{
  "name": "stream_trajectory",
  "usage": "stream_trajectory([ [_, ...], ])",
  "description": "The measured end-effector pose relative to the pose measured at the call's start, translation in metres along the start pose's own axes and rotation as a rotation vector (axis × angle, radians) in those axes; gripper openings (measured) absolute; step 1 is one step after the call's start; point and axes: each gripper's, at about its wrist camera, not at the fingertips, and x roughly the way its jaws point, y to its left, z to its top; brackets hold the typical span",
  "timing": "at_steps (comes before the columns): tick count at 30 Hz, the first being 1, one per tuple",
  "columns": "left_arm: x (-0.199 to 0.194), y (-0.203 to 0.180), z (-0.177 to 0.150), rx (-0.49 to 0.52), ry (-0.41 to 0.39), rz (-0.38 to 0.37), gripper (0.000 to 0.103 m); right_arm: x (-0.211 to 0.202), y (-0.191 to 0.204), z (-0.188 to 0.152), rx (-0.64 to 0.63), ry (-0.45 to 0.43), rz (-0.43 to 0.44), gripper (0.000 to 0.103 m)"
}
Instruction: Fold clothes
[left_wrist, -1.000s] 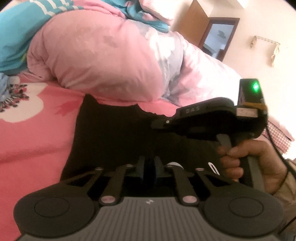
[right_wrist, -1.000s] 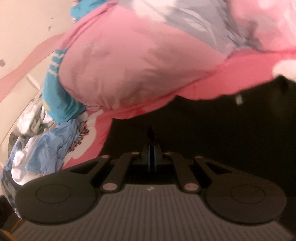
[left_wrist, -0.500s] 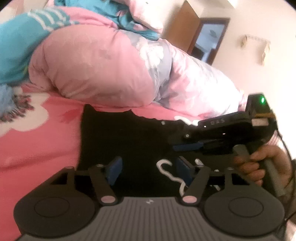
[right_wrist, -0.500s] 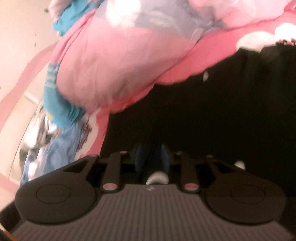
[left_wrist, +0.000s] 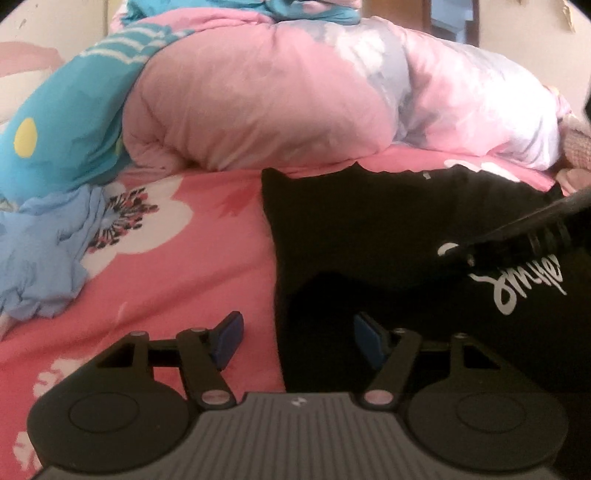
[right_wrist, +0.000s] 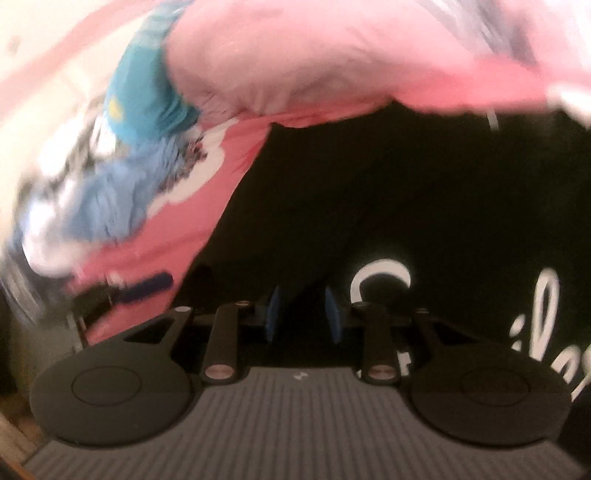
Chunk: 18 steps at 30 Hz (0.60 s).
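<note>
Starting from the left, the blue clothes (left_wrist: 48, 254) sit bunched on the pink bedsheet (left_wrist: 177, 266) beside the quilt (left_wrist: 258, 103). My left gripper (left_wrist: 295, 338) has let go and now stands spread, straddling the left edge of the black T-shirt (left_wrist: 369, 221), which lies flat with its white lettering up. My right gripper (right_wrist: 303, 314), pressed together a second ago, is now partly apart with nothing pinched, so I judge this fold laid down
</note>
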Motion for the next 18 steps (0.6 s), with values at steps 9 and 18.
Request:
stream_trajectory([
  [9, 0.005, 0.016, 0.001, -0.068, 0.008, 0.06, 0.068, 0.014, 0.062, -0.019, -0.596, 0.013, -0.136, 0.026],
  [18, 0.007, 0.027, 0.002, -0.099, 0.014, 0.092, 0.067, 0.005, 0.064, -0.03, -0.715, -0.03, -0.185, 0.004],
])
